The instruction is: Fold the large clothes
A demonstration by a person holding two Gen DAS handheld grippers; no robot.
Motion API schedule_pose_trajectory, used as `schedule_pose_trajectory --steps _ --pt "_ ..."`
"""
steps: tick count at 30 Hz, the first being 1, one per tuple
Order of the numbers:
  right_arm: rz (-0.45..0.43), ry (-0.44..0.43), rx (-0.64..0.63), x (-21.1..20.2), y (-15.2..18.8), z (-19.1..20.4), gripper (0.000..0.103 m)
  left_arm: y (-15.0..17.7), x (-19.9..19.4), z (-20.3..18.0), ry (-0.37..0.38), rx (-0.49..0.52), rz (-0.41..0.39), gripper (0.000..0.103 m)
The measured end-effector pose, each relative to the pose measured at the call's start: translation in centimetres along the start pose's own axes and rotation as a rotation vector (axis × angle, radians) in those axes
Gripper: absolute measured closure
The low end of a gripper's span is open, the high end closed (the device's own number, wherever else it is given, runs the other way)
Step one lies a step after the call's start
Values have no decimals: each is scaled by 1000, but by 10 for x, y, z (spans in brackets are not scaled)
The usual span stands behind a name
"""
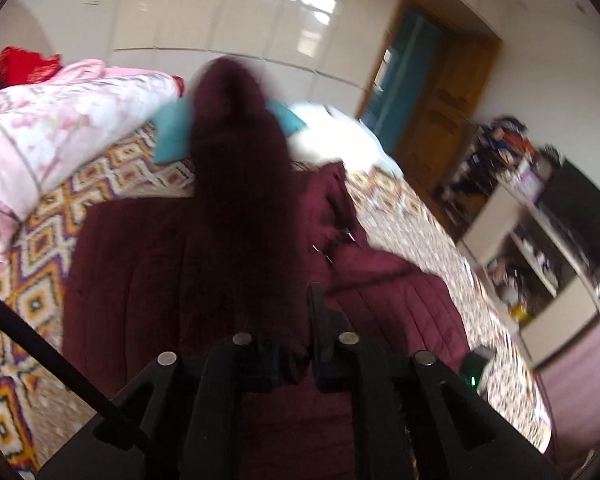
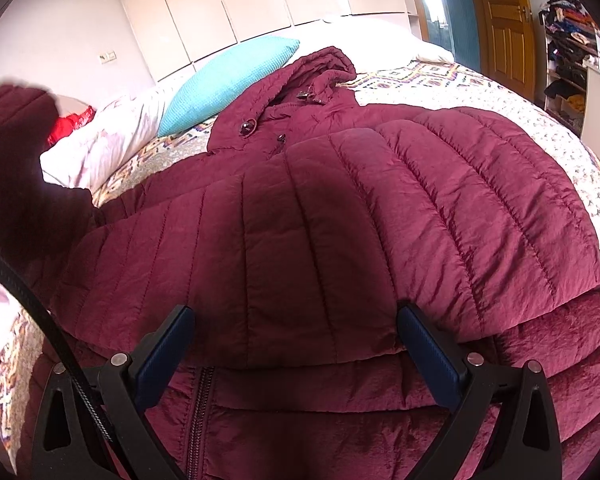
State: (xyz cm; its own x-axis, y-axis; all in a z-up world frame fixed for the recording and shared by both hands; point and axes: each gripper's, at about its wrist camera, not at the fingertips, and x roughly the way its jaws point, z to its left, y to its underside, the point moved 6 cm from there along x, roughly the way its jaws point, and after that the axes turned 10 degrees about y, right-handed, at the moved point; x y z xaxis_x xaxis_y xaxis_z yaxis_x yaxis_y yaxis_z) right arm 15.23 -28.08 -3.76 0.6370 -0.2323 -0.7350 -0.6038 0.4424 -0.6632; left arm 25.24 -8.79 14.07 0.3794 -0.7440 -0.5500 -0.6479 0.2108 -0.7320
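A large maroon quilted hooded jacket (image 2: 340, 200) lies spread on the bed, one sleeve folded across its body, hood toward the pillows. My right gripper (image 2: 296, 344) is open and empty, hovering just above the jacket near its zipper (image 2: 200, 400). My left gripper (image 1: 288, 352) is shut on a sleeve of the jacket (image 1: 240, 184) and holds it lifted above the bed; the sleeve hangs blurred in front of the camera. The lifted sleeve also shows at the left edge of the right wrist view (image 2: 16, 152).
The bed has a patterned bedspread (image 1: 40, 264), a teal pillow (image 2: 228, 80), a pink floral duvet (image 1: 52, 136) and white pillows (image 2: 380, 40). A red cloth (image 1: 16, 68) lies at the far left. Shelves with clutter (image 1: 532, 216) and a wooden door (image 2: 504, 20) stand to the right.
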Motion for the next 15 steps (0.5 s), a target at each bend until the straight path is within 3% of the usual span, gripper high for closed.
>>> schedule_pose_trajectory --steps 2,3,7,11,15 --pt "-2 -16 14 0 0 -2 0 21 19 -21 -29 45 53 61" --pt "-4 -25 22 -1 0 -2 0 30 24 -28 -39 60 69 57" --pt "-5 -36 31 -1 0 -3 1 58 23 -30 -126 90 112 55" --pt "-3 -34 31 -2 0 -2 1 91 -9 -2 -270 73 43 39" --pt "6 -18 22 -2 0 0 1 144 -21 30 -393 28 20 36"
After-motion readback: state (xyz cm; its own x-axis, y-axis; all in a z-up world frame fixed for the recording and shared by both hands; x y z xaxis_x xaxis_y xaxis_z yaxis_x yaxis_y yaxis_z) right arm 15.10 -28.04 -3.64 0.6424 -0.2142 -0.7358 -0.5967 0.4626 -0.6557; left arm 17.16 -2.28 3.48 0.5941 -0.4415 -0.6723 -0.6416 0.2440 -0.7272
